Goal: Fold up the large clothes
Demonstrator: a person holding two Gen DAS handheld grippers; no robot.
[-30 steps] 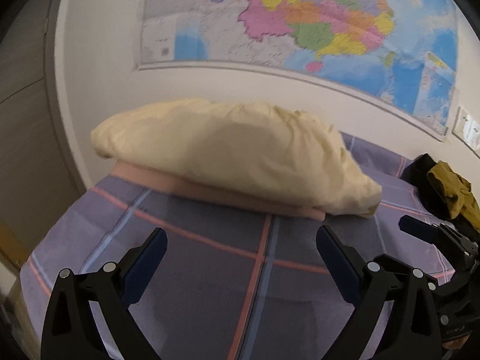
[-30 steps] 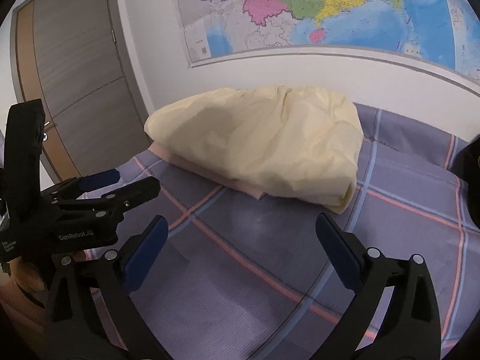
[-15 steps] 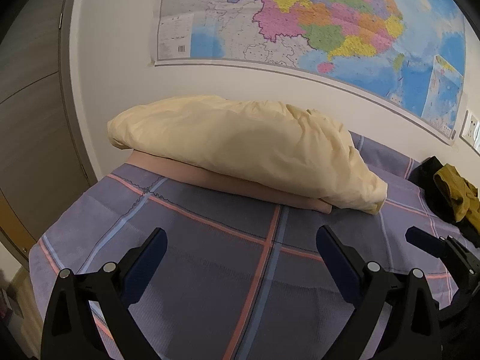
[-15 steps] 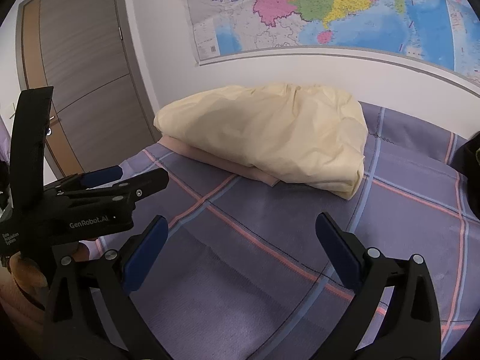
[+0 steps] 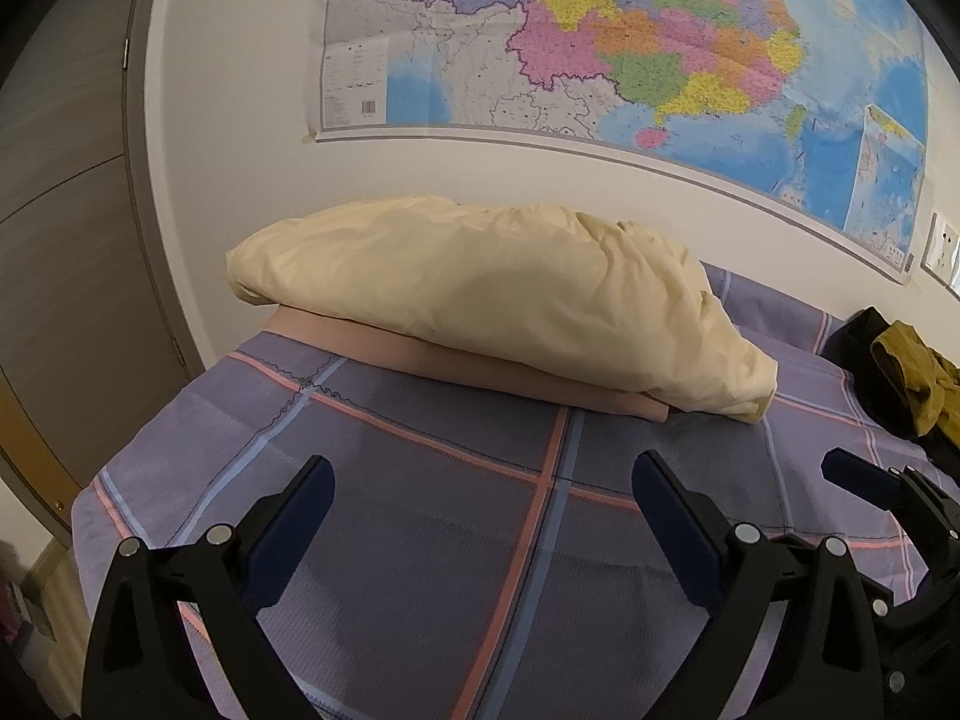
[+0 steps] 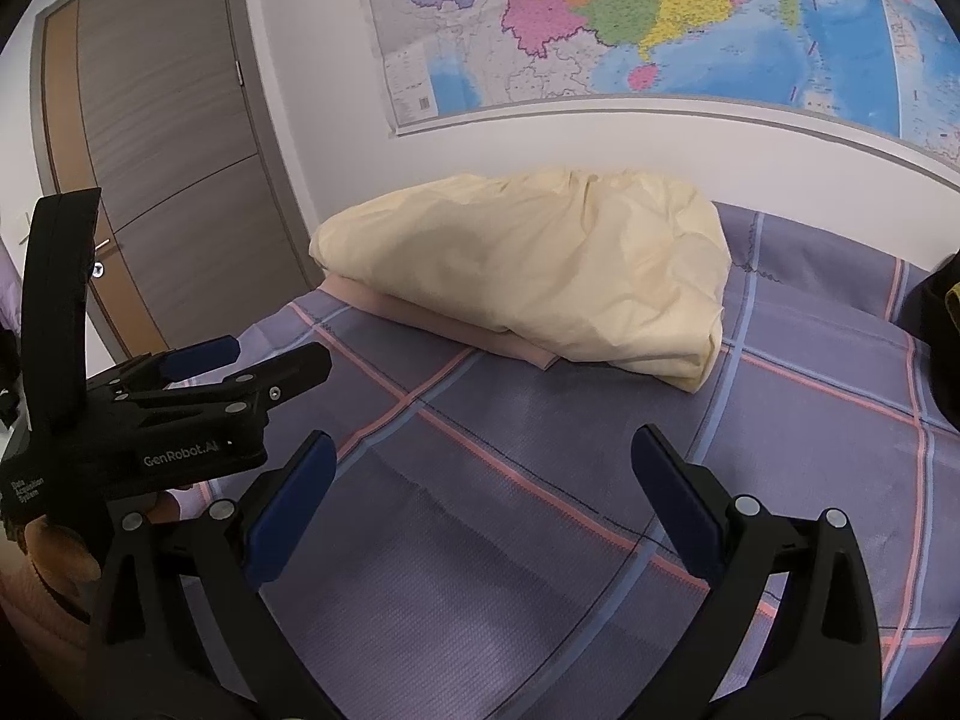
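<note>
Both tongs, left (image 5: 480, 510) and right (image 6: 480, 480), stood open and empty over the bed (image 5: 420, 510). Folded cream garment (image 5: 492, 300) lay ahead on a pink one (image 5: 480, 372), long axis crosswise; dark unfolded clothes (image 5: 900, 372) lay rightward, judged nearer the right tongs.

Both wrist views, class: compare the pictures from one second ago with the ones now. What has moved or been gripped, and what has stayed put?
Both grippers drew back from the folded stack: the cream bundle on the pink garment looks smaller and farther, with more plaid bedspread showing. Nothing was taken or released; the left gripper and right gripper stay open and empty. The stack, the dark and mustard clothes and the wall map are unmoved.
</note>
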